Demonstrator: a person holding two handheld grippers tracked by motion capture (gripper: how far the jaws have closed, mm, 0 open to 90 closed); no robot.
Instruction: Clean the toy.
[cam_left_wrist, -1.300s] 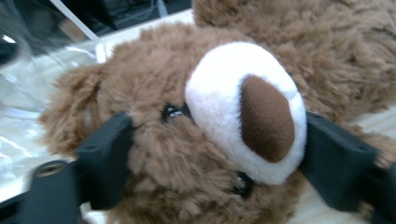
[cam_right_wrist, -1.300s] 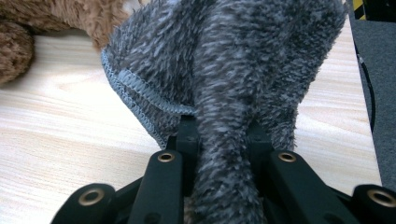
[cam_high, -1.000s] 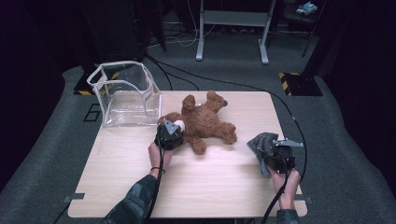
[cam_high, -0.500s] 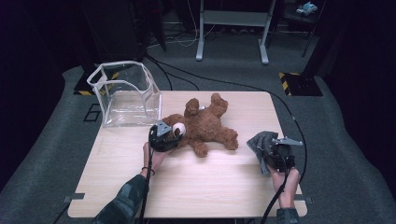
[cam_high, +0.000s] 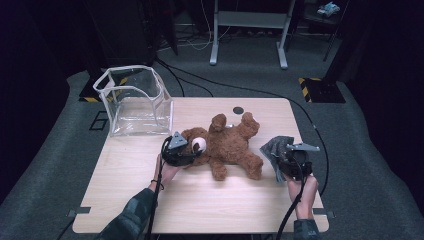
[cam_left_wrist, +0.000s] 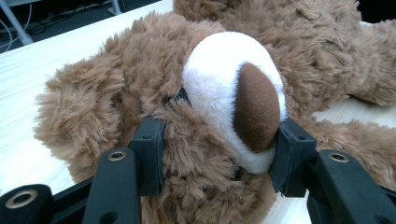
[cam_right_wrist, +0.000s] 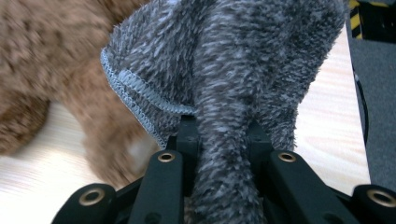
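Observation:
A brown teddy bear (cam_high: 230, 145) lies on its back in the middle of the wooden table (cam_high: 210, 205), head pointing left. My left gripper (cam_high: 191, 154) is shut on the bear's head. In the left gripper view its two black pads press into the fur on either side of the white snout (cam_left_wrist: 224, 79), with the left gripper (cam_left_wrist: 219, 158) low in the frame. At the right, my right gripper (cam_high: 283, 156) is shut on a grey fluffy cloth (cam_high: 274, 148) beside the bear's leg. The cloth (cam_right_wrist: 243, 60) bunches up between the jaws of the right gripper (cam_right_wrist: 219, 135).
A clear plastic bin (cam_high: 135, 102) with a white rim stands open at the table's back left corner. A small dark round spot (cam_high: 238, 110) marks the far middle of the table. Cables run over the grey floor behind and to the right.
The bear has slid a little toward the near edge with the left gripper on its head. The right gripper and the cloth have stayed put.

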